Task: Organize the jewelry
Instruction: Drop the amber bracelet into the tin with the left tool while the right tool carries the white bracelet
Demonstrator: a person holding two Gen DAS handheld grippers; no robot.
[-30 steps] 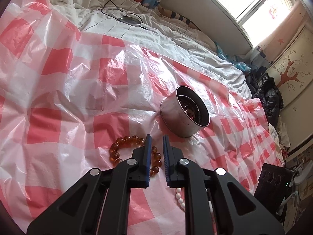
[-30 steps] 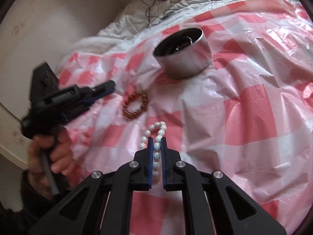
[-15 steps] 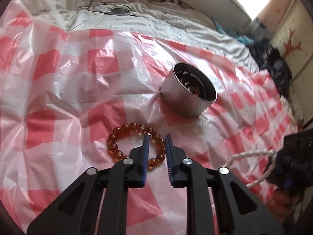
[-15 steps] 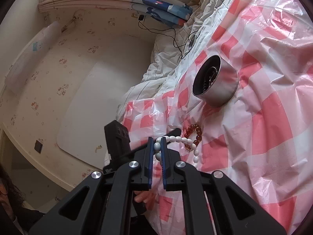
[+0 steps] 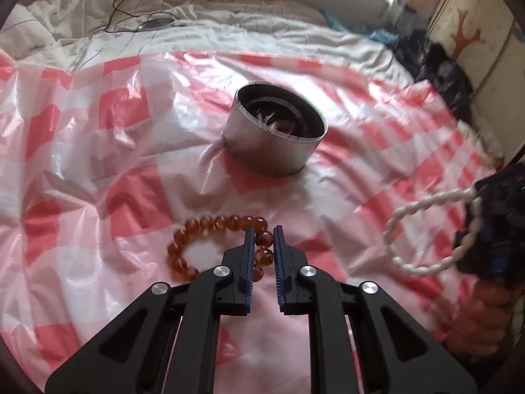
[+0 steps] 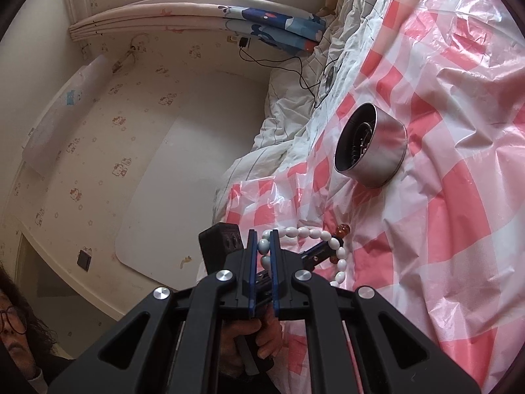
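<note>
An amber bead bracelet (image 5: 210,229) lies on the pink checked plastic sheet (image 5: 98,164). My left gripper (image 5: 263,233) hangs over its right side, jaws a bead's width apart with beads between them, gripping nothing. A round metal tin (image 5: 272,141) with jewelry inside stands beyond it. My right gripper (image 6: 262,243) is shut on a white bead bracelet (image 6: 315,236), held in the air; the bracelet's loop also shows in the left wrist view (image 5: 423,233). The tin appears in the right wrist view (image 6: 377,151) on the sheet.
The sheet covers a bed with a rumpled white duvet (image 5: 229,32) and a black cable (image 5: 124,3) behind it. A wall with a white board (image 6: 170,180) is at the left. Dark clothes (image 5: 439,72) pile at the bed's right.
My right gripper lifted the white bracelet off the sheet and swung it up. My left gripper moved forward over the amber bracelet, and its jaws opened slightly.
</note>
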